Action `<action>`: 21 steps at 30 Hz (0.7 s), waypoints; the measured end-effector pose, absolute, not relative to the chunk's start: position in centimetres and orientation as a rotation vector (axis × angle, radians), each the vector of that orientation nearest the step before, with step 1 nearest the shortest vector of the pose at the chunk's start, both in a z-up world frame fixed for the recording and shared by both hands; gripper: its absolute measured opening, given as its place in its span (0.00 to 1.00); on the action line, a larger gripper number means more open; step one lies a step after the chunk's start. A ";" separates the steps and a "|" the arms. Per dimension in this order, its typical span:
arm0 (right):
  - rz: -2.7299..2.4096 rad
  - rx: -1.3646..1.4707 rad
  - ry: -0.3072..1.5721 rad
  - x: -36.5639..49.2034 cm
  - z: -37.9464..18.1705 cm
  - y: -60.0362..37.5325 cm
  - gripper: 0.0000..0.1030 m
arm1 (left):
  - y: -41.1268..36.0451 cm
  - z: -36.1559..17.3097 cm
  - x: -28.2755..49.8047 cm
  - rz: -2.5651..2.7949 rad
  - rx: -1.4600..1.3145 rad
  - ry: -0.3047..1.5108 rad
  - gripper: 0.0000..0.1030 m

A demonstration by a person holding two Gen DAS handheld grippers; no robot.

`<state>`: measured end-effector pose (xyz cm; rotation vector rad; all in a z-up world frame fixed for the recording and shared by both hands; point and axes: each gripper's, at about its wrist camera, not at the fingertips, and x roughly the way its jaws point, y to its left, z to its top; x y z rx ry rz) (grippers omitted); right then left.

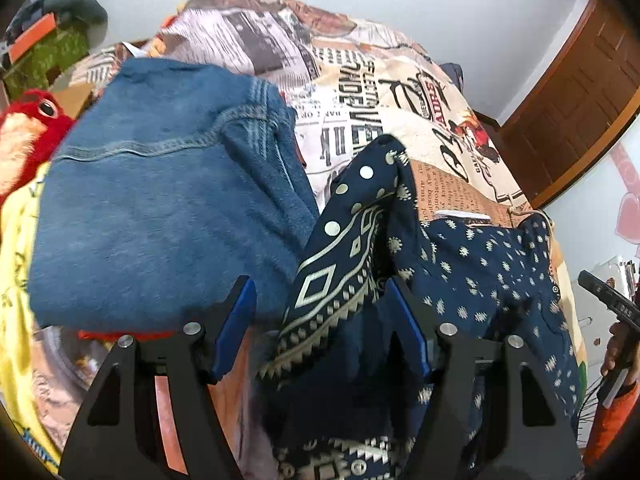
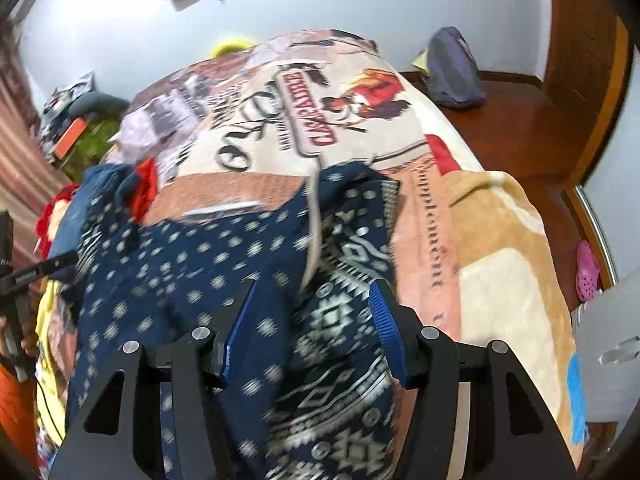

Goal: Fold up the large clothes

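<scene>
A navy garment with cream geometric print [image 1: 472,276] lies crumpled on the bed, also in the right wrist view [image 2: 224,264], where it is blurred. My left gripper [image 1: 322,316] is open, its blue-padded fingers [image 1: 236,320] wide apart, with a raised fold of the navy cloth [image 1: 344,248] between them. My right gripper [image 2: 310,316] is open just above the patterned hem [image 2: 344,320]; cloth lies between the fingers, not pinched. A cream drawstring [image 2: 314,220] trails over the garment.
A folded blue denim garment [image 1: 160,192] lies left of the navy one. The bed has a newspaper-print blanket [image 1: 360,92]. A red plush toy [image 1: 24,132] and a yellow cloth [image 1: 16,280] sit at the left. A wooden floor [image 2: 512,120] and a pink shoe [image 2: 587,268] are to the right.
</scene>
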<state>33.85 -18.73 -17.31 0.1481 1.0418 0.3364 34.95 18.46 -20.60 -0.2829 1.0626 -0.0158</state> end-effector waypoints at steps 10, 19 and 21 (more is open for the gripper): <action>0.258 0.235 1.145 40.5 -23.5 -19.9 0.51 | 16.6 -22.7 35.5 0.009 -0.162 1.036 0.39; 0.228 0.178 1.132 42.7 -25.0 -18.4 0.60 | 15.8 -23.0 33.9 -0.015 -0.176 1.033 0.19; 0.208 0.174 1.126 43.0 -24.9 -18.1 0.60 | 16.0 -22.9 33.9 -0.008 -0.204 1.035 0.14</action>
